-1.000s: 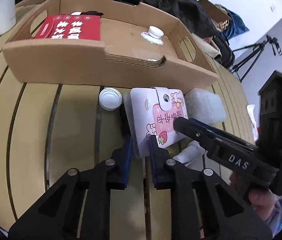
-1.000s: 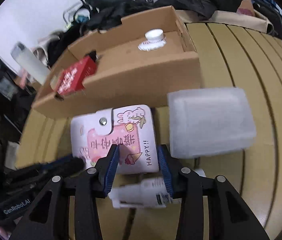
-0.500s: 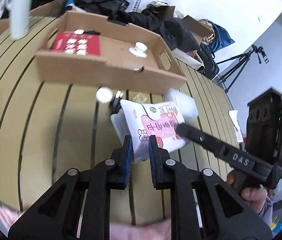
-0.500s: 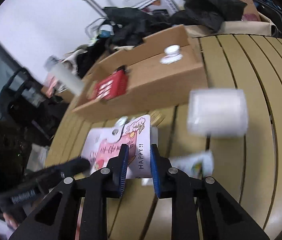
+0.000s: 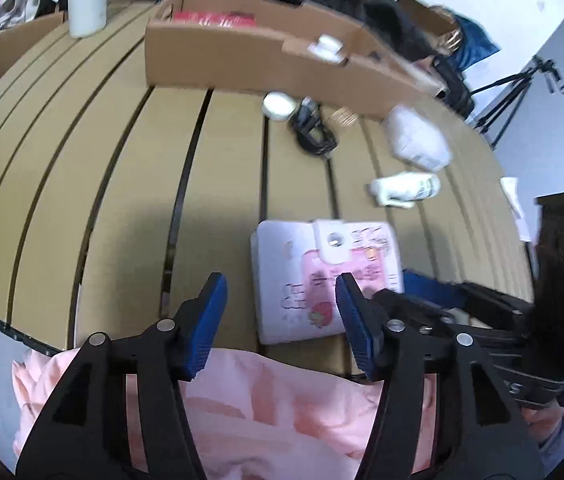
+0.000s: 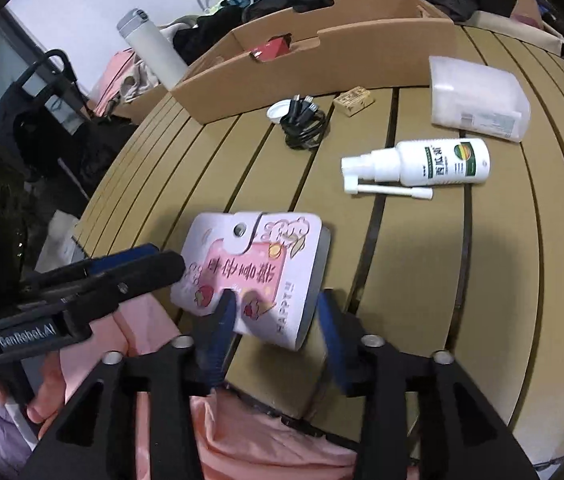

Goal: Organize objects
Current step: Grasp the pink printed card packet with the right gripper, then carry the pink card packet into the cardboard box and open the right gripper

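Note:
A white and pink card wallet [image 6: 257, 268] with a snap flap lies near the table's front edge; it also shows in the left wrist view [image 5: 322, 276]. My right gripper [image 6: 277, 320] is open, its blue pads either side of the wallet's near end. My left gripper [image 5: 279, 320] is open, just left of the wallet; its right fingertip [image 5: 352, 304] overlaps the wallet's near corner. The cardboard box [image 6: 322, 52] at the back holds a red packet [image 5: 213, 20] and a small white cap [image 5: 328, 44].
On the slatted table [image 6: 522, 260] lie a white spray bottle [image 6: 426, 164], a frosted plastic box [image 6: 478, 100], a black cable coil [image 6: 304, 124], a white lid [image 6: 277, 112] and a small wooden block [image 6: 352, 100]. A white flask [image 6: 149, 44] stands left of the box. Pink clothing [image 5: 273, 412] lies below the front edge.
Both grippers carried the wallet back from the box toward the table's front edge. Both have opened; the wallet now rests on the table.

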`<state>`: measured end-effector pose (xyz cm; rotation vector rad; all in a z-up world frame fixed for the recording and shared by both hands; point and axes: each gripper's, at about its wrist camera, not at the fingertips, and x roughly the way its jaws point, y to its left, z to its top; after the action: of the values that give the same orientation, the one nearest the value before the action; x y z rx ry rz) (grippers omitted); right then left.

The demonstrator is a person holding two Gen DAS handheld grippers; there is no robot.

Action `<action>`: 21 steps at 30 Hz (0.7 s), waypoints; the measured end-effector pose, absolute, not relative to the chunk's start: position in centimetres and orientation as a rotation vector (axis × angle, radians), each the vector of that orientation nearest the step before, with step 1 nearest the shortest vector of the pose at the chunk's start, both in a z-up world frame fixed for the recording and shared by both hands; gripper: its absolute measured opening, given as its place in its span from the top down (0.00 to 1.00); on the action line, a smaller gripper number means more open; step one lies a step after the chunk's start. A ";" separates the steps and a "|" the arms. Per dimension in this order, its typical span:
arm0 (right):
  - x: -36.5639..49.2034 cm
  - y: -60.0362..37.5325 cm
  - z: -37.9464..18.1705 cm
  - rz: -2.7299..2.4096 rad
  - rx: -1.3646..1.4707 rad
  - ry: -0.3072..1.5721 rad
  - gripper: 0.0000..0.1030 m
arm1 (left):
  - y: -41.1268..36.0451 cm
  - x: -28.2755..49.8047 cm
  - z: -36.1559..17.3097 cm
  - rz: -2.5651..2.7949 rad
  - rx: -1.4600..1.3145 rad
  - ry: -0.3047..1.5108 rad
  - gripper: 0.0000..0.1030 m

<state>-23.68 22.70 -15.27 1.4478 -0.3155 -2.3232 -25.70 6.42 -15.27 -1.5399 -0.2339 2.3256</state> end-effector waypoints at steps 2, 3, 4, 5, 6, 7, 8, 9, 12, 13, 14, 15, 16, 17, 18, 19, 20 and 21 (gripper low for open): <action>-24.0 22.7 -15.3 -2.335 1.437 -0.346 0.48 | 6.1 -25.6 -15.8 2.326 -1.550 -0.226 0.53; -24.1 22.9 -15.3 -2.339 1.439 -0.353 0.48 | 6.3 -25.6 -15.7 2.303 -1.548 -0.234 0.56; -24.2 23.2 -15.3 -2.343 1.442 -0.354 0.48 | 6.4 -25.8 -16.0 2.252 -1.566 -0.261 0.71; -24.3 23.0 -15.3 -2.348 1.441 -0.336 0.48 | 6.4 -25.7 -16.1 2.246 -1.559 -0.274 0.74; -24.5 22.7 -15.3 -2.350 1.440 -0.316 0.51 | 6.6 -25.6 -16.0 2.255 -1.548 -0.273 0.74; -24.6 22.4 -15.2 -2.348 1.446 -0.296 0.54 | 6.8 -25.4 -15.9 2.265 -1.548 -0.259 0.75; -24.6 22.1 -15.2 -2.368 1.465 -0.265 0.64 | 6.9 -25.3 -15.6 2.279 -1.550 -0.245 0.75; -24.7 22.0 -15.2 -2.360 1.483 -0.264 0.67 | 6.7 -25.1 -14.8 2.292 -1.523 -0.264 0.75; -25.1 22.6 -13.9 -2.348 1.457 -0.326 0.67 | 6.1 -25.5 -12.0 2.299 -1.450 -0.339 0.75; -25.4 23.0 -13.1 -2.346 1.435 -0.349 0.68 | 6.1 -26.0 -11.1 2.306 -1.437 -0.347 0.76; -26.0 23.2 -12.0 -2.349 1.406 -0.364 0.68 | 6.4 -26.9 -9.8 2.318 -1.415 -0.343 0.76; -26.9 23.6 -10.7 -2.363 1.368 -0.373 0.68 | 6.7 -28.4 -8.2 2.334 -1.380 -0.326 0.76; -28.2 24.0 -9.1 -2.376 1.326 -0.382 0.68 | 6.9 -29.8 -7.1 2.348 -1.341 -0.319 0.76; -29.3 24.3 -8.2 -2.383 1.299 -0.394 0.68 | 7.2 -31.5 -5.7 2.357 -1.299 -0.313 0.76; -31.6 25.1 -6.6 -2.392 1.259 -0.419 0.68 | 7.7 -34.3 -4.3 2.349 -1.268 -0.301 0.76; -32.9 25.4 -5.8 -2.400 1.240 -0.422 0.68 | 7.8 -35.8 -3.8 2.342 -1.261 -0.302 0.76; -35.0 26.0 -4.9 -2.408 1.226 -0.419 0.68 | 8.2 -38.3 -3.4 2.331 -1.260 -0.304 0.76; -37.4 26.5 -4.3 -2.411 1.230 -0.414 0.68 | 8.8 -41.7 -3.3 2.321 -1.277 -0.297 0.76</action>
<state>-37.44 26.45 -4.25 1.2302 -0.4136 -2.4113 -41.73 8.83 -3.33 -1.2770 -0.2971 2.3207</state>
